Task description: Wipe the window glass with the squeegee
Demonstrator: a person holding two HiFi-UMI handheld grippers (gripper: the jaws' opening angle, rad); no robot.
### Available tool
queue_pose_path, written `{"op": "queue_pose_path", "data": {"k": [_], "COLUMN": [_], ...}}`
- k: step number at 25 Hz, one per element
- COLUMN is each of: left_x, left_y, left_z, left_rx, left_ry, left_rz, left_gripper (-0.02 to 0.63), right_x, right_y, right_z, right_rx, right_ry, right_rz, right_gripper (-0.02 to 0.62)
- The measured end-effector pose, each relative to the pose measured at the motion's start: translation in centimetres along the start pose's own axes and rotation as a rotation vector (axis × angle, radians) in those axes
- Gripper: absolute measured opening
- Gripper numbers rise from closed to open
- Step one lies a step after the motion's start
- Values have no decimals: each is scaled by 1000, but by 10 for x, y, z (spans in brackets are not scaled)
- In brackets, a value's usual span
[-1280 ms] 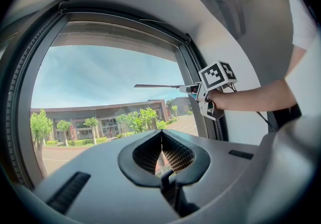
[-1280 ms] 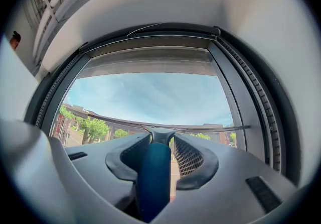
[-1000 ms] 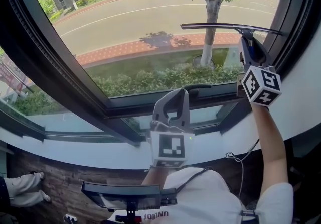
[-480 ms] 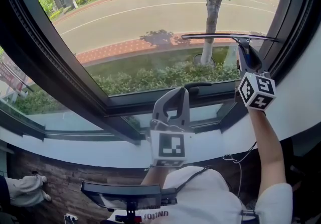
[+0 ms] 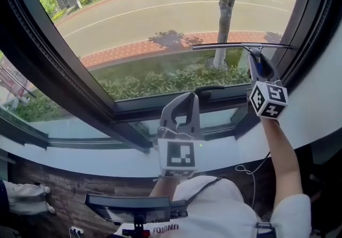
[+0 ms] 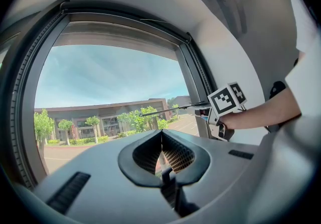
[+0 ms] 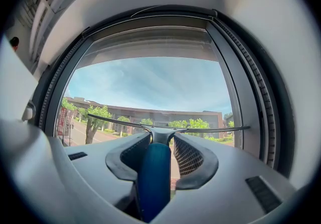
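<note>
Only gripper-side: squeegee [image 7: 153,173] between jaws

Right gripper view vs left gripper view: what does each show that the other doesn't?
Right only: the squeegee, its blue handle clamped in the right gripper. Left only: the left gripper, shut and empty, plus a marker cube and forearm at right. Both: the squeegee blade across the window glass, with trees and a building outside.
</note>
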State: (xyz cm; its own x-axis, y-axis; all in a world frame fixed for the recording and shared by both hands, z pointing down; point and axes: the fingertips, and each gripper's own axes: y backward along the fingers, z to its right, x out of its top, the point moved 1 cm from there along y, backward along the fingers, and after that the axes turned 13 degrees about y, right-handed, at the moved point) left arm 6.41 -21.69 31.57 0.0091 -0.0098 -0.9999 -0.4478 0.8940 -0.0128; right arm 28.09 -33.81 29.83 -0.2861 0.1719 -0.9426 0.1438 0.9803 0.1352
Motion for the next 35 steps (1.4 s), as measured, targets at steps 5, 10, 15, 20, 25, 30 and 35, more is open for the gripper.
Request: {"op": "queue_pose_path", "data": {"k": [5,10,15,20,25,30,35], "left_x": [-2,-3,-3,-3,-1,-3,-5], "left_y": [1,3,1,1,0,-2,-3], "left_z": [1,-1,-1,-1,-3,-3,-3], "left_rx": [4,14,21,26,30,27,28], "left_ry": [-1,-6,-12,-23,-32,-29,-24], "left_rz": [-7,-12,-15,-21,-23,-25,-29], "left_gripper": [3,3,3,3,3,3,3], "right_x": [-13,-26,-43,-61,-72,-91,-104], "right_y": [2,4,6,9,10,12,13], "right_z": [-4,-9,-12,-15,-22,-27,-31], "right_rx": [12,24,27,34,48,56,71], "right_ry": [-3,10,1,-13,-21,-23,-5], "right_rz": [-23,-43,-71,-104,-123,-159,-185], "right_gripper": [150,150,150,150,150,150,150]}}
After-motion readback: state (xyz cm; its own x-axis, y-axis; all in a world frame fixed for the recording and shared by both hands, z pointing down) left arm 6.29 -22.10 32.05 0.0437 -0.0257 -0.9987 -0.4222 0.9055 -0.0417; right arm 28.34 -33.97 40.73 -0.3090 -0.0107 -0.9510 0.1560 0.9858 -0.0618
